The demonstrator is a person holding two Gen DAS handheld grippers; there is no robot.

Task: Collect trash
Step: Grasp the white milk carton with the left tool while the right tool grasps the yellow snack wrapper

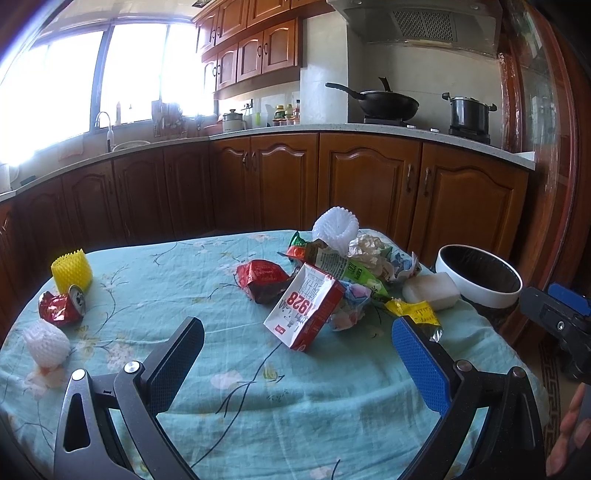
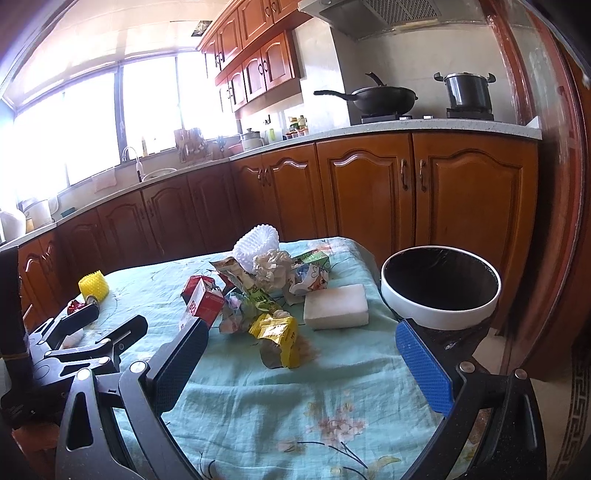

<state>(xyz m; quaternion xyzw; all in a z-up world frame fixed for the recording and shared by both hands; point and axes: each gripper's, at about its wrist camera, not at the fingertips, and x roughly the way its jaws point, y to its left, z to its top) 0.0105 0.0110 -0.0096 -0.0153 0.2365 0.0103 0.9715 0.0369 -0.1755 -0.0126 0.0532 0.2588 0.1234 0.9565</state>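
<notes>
Right wrist view shows your bench (image 2: 332, 406) ahead, the bin (image 2: 439, 291) just beyond your right claw's (image 2: 303, 365) blue finger. Both claws, left claw (image 1: 295, 369) too, gape released, holding nothing. Between the right fingers lies the crumpled yellow wrapper (image 2: 280, 332): light, crinkly, slippery; pinch its bunched middle.

Home kitchen, def not a lab: wood cabinets (image 1: 280, 181) top & bottom w/ a speckled countertop (image 1: 369, 129), range hood (image 1: 421, 26) over a stove holding a black wok (image 1: 388, 103) & a steel pot (image 1: 467, 110). Sink faucet (image 1: 105, 125) under a big window (image 1: 92, 81), sauce bottles (image 1: 286, 114) + rice cooker (image 1: 232, 121) by the wall. Table w/ floral teal cloth (image 1: 240, 369) up front, trash bin (image 2: 439, 291) beside it
</notes>
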